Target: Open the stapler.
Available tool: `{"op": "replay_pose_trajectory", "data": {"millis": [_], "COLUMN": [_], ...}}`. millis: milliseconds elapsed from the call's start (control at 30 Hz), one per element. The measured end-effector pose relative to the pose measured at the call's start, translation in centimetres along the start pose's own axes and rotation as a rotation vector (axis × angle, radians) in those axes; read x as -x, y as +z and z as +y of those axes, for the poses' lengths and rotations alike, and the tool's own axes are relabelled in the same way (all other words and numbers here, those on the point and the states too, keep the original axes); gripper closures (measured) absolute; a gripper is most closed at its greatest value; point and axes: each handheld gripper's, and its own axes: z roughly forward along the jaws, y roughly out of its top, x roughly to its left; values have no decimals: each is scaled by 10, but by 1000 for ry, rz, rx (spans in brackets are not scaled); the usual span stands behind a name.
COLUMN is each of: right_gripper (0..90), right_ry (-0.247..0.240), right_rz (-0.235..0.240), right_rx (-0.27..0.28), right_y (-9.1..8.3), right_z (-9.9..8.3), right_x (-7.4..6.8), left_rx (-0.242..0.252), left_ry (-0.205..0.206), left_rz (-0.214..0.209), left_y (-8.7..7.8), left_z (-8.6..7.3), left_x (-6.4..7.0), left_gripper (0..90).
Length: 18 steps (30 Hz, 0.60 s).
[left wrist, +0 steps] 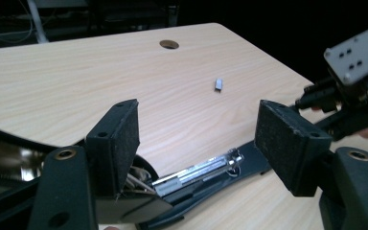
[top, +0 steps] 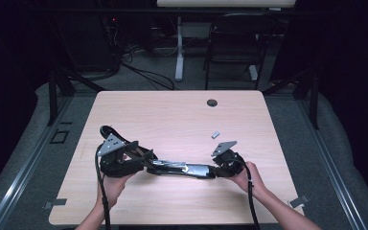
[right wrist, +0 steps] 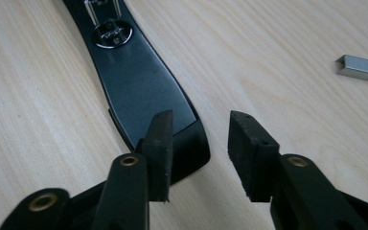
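Observation:
A black stapler lies opened out on the wooden table, its silver staple channel facing up. My left gripper is open at the stapler's hinged end; in the left gripper view its jaws stand wide apart, with the left pad beside the raised cover. My right gripper is open at the opposite end. Its left pad sits over the tip of the stapler's base, and nothing is between the jaws. A small strip of staples lies loose on the table.
A round cable hole sits near the table's far edge. The staple strip rests to the right of my right gripper's jaws. Beyond the table stand a black chair and a desk leg with cables on the floor.

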Motion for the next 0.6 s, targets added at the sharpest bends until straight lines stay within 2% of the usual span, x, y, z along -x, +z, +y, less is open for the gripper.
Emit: {"op": "replay_pose_trajectory", "data": {"millis": [67, 100, 167, 300, 433, 533, 600], "right_gripper": [567, 520, 461, 382, 343, 325, 294], "right_ry": [8, 9, 21, 35, 31, 31, 32], "right_rz": [1, 0, 0, -2, 1, 9, 10], "right_rx": [-3, -3, 3, -11, -36, -34, -66], "right_y": [-3, -4, -6, -9, -12, -13, -14], "right_z": [0, 0, 0, 3, 5, 6, 7], "right_x": [4, 5, 7, 11, 15, 19, 23], "left_rx": [-17, -27, -36, -56, -88, -115, -132], "left_ry": [-5, -10, -6, 13, 21, 16, 12], "left_rz": [-13, -16, -2, -2, -16, -26, -34], "left_y": [-2, -3, -6, -12, -16, -18, -18], "left_z": [-2, -4, -6, -8, -13, -17, -19], "left_x": [-2, -2, -2, 1, 2, 2, 0], "left_gripper": [298, 284, 270, 228, 191, 167, 153]}}
